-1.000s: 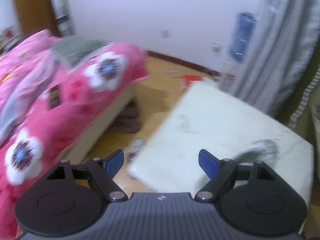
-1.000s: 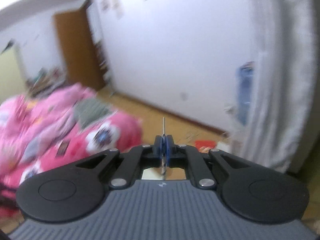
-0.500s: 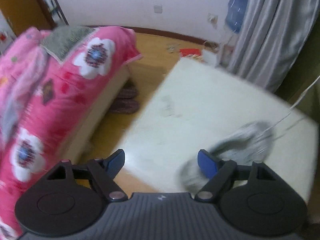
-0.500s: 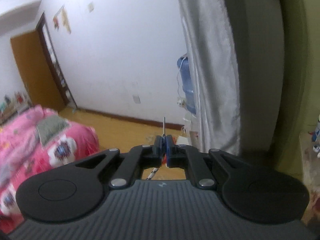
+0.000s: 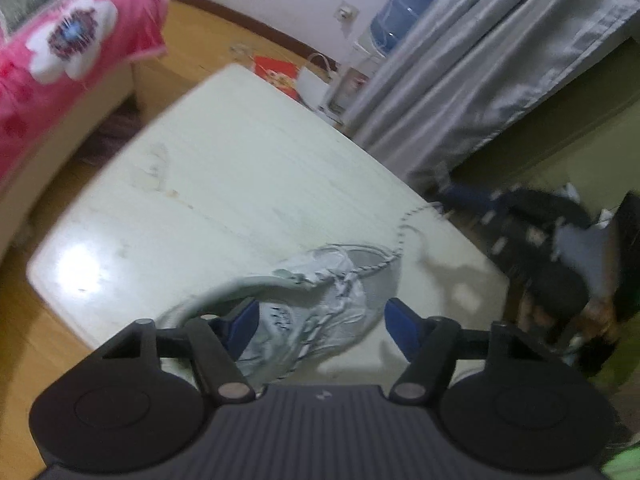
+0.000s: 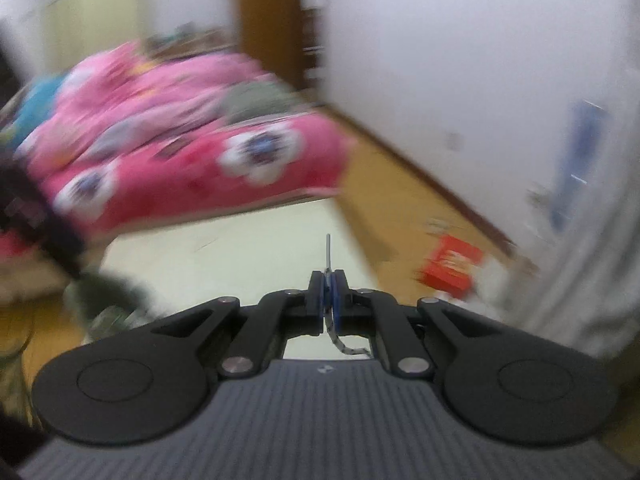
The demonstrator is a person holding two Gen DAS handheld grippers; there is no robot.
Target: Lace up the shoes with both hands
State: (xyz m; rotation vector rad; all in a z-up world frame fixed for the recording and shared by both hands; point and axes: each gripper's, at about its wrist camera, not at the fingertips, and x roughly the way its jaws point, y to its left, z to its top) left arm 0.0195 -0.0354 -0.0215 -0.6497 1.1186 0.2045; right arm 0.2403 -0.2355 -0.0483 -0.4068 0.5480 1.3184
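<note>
Claws are working apart: the left claw [image 5: 318, 322] is closing around the grey sneaker [image 5: 320, 304] on the white bench [image 5: 224, 168], not yet pressing, while the right claw [image 6: 329, 294] is clenching the speckled shoelace [image 6: 329, 256].

Motion blur smears the pink bed [image 6: 192, 160] and table [image 6: 240, 248].

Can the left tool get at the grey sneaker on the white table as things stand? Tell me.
Probably yes. The grey sneaker lies on the white table right below the left tool, whose jaws are closing with the shoe between them. Nothing sits in the way; the lace trails off to the far side.
</note>
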